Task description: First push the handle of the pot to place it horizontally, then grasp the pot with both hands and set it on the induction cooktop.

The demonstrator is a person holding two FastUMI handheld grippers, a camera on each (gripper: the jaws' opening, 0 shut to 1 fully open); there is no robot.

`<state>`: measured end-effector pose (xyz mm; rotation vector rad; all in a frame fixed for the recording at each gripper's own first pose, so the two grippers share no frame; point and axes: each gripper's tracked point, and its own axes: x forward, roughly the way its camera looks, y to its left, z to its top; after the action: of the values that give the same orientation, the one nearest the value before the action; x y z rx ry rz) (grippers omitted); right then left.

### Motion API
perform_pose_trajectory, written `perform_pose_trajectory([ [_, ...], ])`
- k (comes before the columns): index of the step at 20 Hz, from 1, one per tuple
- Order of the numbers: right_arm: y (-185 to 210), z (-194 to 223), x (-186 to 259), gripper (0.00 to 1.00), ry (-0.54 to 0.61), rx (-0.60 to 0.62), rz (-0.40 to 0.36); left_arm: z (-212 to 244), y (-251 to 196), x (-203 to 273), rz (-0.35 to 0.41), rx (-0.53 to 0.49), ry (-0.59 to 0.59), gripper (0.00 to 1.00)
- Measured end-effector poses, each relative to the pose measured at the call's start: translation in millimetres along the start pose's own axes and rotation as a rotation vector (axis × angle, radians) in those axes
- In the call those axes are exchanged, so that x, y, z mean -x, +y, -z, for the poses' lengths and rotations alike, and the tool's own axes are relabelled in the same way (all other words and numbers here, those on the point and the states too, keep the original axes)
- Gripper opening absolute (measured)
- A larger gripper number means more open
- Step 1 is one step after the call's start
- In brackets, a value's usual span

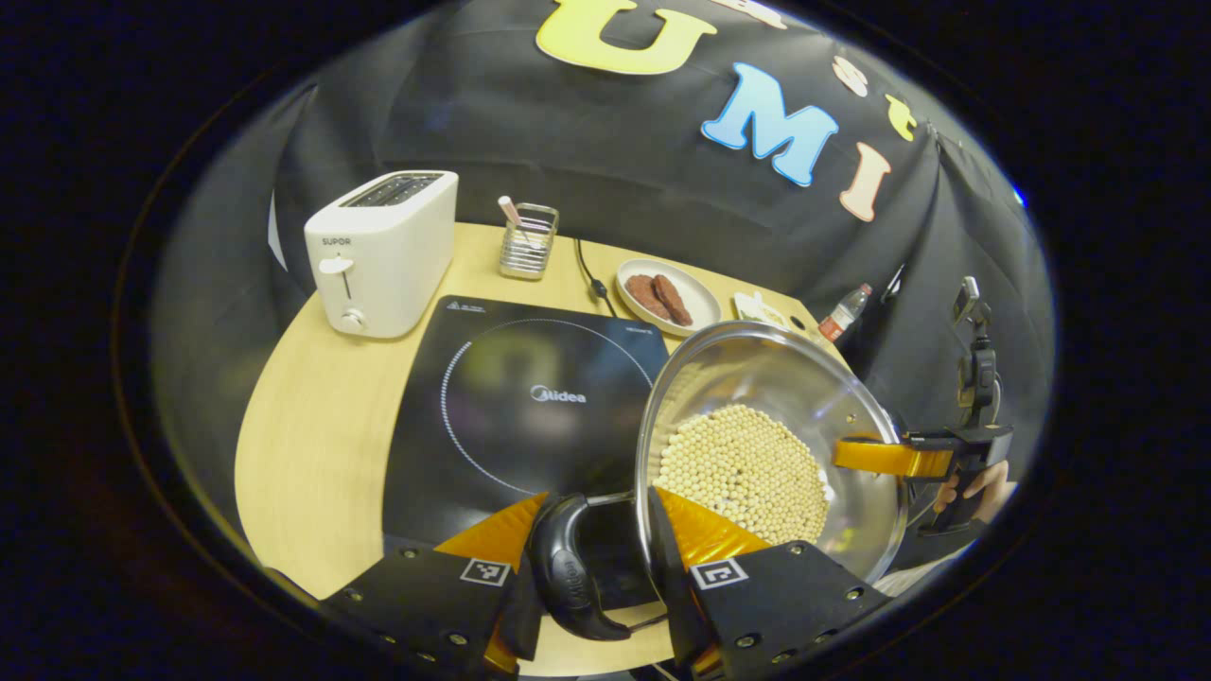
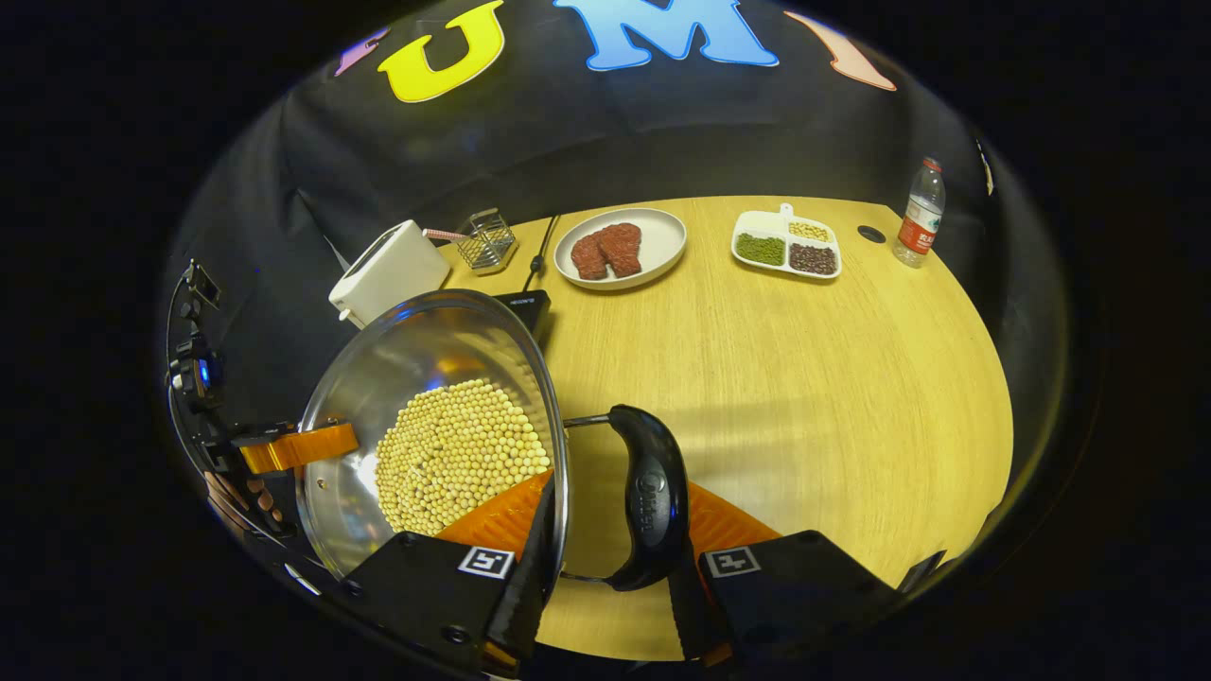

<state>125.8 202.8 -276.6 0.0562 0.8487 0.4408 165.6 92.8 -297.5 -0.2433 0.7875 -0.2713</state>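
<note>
Overall, the table (image 2: 804, 378) carried the cooktop (image 1: 530, 397) at its left part. The pot (image 1: 757, 378) sat just right of the marked ring and overlapped the cooktop's right edge. It appeared raised and tilted. Whether its base touched anything could not be told.

Both grippers were on the pot, one at each side handle. The left gripper (image 1: 601, 501) stood at a narrow setting, one finger inside the wall and the other against the outer face of the black handle (image 1: 568, 567), so rim and handle were clamped between them. The right gripper (image 2: 620, 492) held the opposite handle (image 2: 653, 501) in the same manner. Each gripper could also be seen from the other's view, hooked over the far rim. The handles lay level.

The line from handle to handle ran from gripper to gripper, across the table. In the left gripper view the ring lay to the left of the pot, on the left gripper's side. Judgement: the pot must travel sideways along that axis, left gripper leading, then be lowered flat.

Beans (image 1: 743, 468) covered the pot floor; a tilt could shift them.
</note>
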Motion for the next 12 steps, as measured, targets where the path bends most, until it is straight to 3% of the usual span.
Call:
perform_pose_trajectory([
  [4, 15.7, -14.6, -19.3, 0.59, -0.017, 0.019, 0.001, -12.3, 27.8, -8.8, -0.015, 0.001, -0.011, 0.54],
  [12, 49.6, -34.1, -71.0, 0.55, -0.025, -0.018, -0.012, -39.6, 84.3, -36.5, -0.029, -0.021, -0.016, 0.57],
])
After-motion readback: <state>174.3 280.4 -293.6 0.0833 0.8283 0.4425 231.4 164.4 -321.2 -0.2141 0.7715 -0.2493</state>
